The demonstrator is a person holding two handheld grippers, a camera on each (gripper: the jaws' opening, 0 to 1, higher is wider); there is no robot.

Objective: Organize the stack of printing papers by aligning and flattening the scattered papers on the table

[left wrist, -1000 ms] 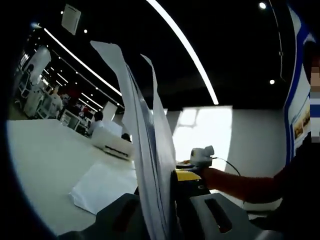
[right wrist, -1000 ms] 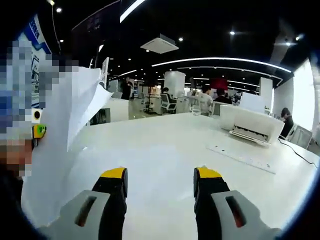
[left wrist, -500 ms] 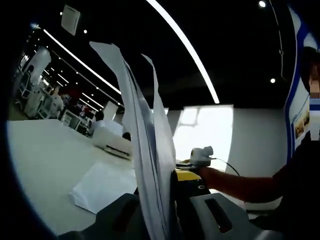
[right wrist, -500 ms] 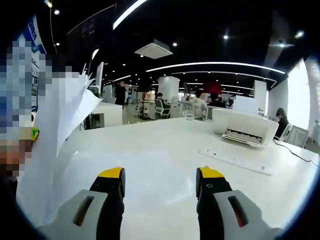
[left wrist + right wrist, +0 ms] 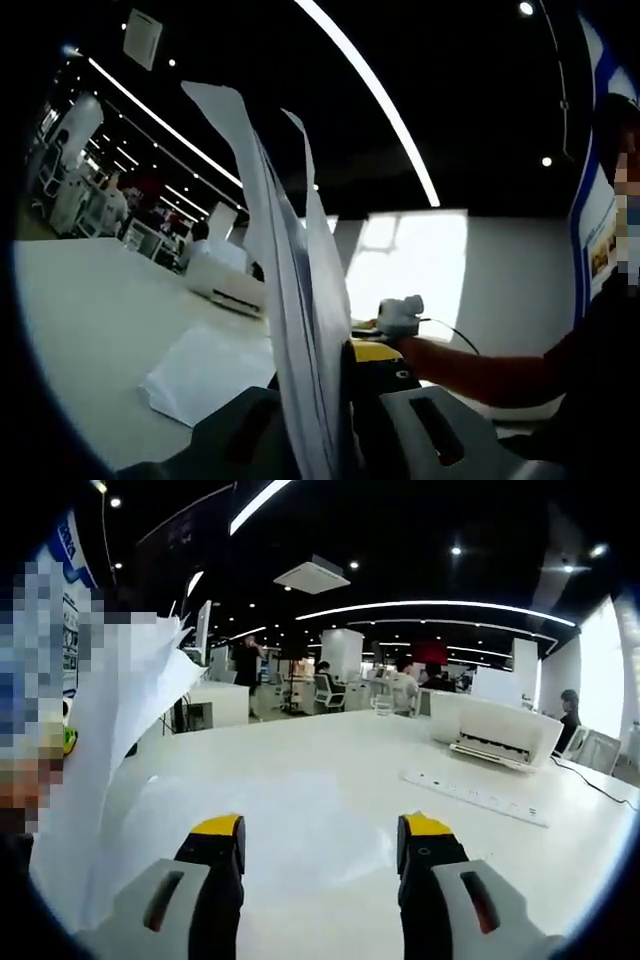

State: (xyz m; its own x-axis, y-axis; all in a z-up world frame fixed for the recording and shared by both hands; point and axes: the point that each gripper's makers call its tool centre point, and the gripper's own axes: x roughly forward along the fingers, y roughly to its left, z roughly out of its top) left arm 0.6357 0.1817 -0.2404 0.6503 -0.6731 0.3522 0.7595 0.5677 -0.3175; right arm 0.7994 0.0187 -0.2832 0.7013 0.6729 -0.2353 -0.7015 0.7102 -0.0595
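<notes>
Left tool (image 5: 318, 400) clamps paper sheaf (image 5: 285, 290) upright, edge-on; right tool (image 5: 320, 845) open, empty.

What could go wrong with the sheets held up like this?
1. The left tool pinches the upright sheaf of white printing papers near its lower edge; the tall, fanned sheets could flop or slip out.
2. The right tool is open and empty, so the sheaf has no second support.
3. The flat white paper stack on the table could be knocked when the sheaf comes down.

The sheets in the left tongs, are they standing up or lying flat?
Standing up. The sheets rise on edge from between the left tongs, fanning apart at the top, while another stack lies flat on the table.
</notes>
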